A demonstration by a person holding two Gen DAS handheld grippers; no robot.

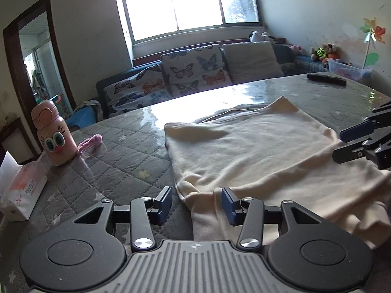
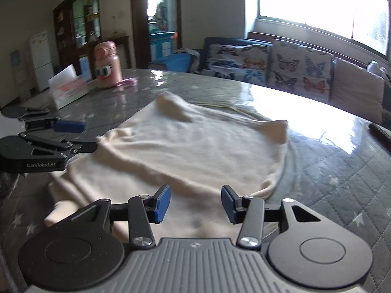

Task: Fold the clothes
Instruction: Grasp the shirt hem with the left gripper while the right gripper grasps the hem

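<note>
A cream garment (image 1: 256,151) lies spread on the desk (image 1: 117,151), which is covered with a grey quilted, star-patterned cloth under a glossy clear sheet that throws back strong glare from the window (image 1: 193,2). The garment is roughly flat with soft wrinkles; its far edge shows two raised corners and its near edge is bunched into loose folds toward the camera. The left gripper (image 1: 196,202) hovers at the garment's near left corner, its jaws spread wide and holding nothing, with the right blue pad (image 1: 229,205) over the cloth and the left one over bare quilting. The right gripper (image 2: 195,204) sits low over the near right part of the garment, likewise spread open and empty, both blue pads above cream fabric. In the right wrist view the left gripper also shows from the side at the garment's left edge. At the desk's far left stand a pink cartoon-faced bottle (image 1: 55,134), a small pink item (image 1: 90,142) just beside it, and a tissue box (image 1: 20,190) nearer the edge. A dark remote-like object (image 1: 326,79) lies at the far right of the desk, well apart from the garment. Behind the desk runs a sofa (image 1: 185,73) with butterfly-print cushions.
</note>
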